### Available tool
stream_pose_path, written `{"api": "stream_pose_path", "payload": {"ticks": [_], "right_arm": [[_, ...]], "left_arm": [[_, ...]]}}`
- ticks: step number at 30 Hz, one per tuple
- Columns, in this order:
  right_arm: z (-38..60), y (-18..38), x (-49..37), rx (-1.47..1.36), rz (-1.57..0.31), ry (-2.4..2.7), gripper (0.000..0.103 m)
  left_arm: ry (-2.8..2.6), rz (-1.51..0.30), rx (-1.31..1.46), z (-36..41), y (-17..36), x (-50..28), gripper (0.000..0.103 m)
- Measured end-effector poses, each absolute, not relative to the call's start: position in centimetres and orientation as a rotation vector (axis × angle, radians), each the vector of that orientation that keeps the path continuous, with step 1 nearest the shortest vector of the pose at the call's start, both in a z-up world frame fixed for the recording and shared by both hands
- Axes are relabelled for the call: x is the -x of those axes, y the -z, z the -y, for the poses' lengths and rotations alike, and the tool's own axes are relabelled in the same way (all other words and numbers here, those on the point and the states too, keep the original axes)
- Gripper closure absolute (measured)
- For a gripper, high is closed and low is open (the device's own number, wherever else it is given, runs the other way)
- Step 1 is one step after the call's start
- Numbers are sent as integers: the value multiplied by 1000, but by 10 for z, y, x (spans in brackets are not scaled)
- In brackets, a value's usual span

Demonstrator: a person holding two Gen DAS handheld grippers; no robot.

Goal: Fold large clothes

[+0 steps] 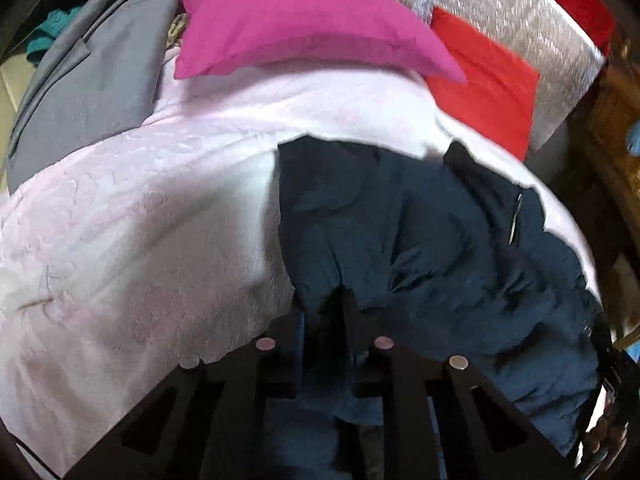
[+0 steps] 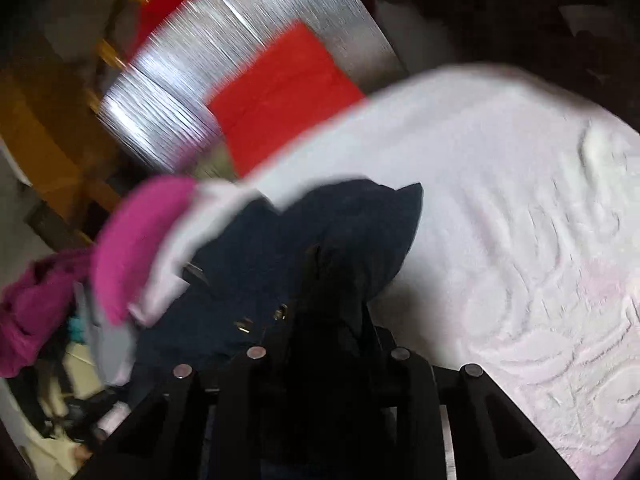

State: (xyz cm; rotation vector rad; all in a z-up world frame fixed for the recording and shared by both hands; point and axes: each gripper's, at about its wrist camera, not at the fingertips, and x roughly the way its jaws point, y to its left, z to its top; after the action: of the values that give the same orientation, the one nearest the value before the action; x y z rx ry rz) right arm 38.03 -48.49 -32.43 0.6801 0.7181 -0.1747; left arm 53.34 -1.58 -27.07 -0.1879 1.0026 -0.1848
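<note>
While both views are blurred by motion, these points can be made out.
Garment: a dark navy garment (image 1: 432,248) with a zip and metal snaps lies crumpled on the pale pink bedspread (image 1: 132,216) of a bed.
Left hand-held gripper (image 1: 322,312): its dark fingers are close together with navy cloth bunched between them, pinching the garment's edge.
Right hand-held gripper (image 2: 336,280): its fingers are buried in a dark fold of the navy garment (image 2: 280,248); cloth sits between them, so it seems pinched, though the tips are hard to tell from the fabric.
Bedding: a magenta pillow (image 1: 304,20) rests on the bedspread beyond the garment, with a red cloth (image 1: 484,80) and a silvery fabric (image 1: 520,8) behind.
Left side: a grey garment (image 1: 92,80) lies beside the pillow.
</note>
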Motion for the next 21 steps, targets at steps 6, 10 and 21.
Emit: {"api": "stream_pose_path", "payload": {"ticks": [6,10,21], "right_arm": [[492,317,-354,-810,-694,162,33],[480,296,-325,-820,-650,119,30],[417,343,-341,-1087,-785,-68,30]], "left_arm": [[156,-1005,221,1,254,-522,73],[195,-957,260,-4,229,-500,47],[301,-1051,271,40,250,-489,32]]}}
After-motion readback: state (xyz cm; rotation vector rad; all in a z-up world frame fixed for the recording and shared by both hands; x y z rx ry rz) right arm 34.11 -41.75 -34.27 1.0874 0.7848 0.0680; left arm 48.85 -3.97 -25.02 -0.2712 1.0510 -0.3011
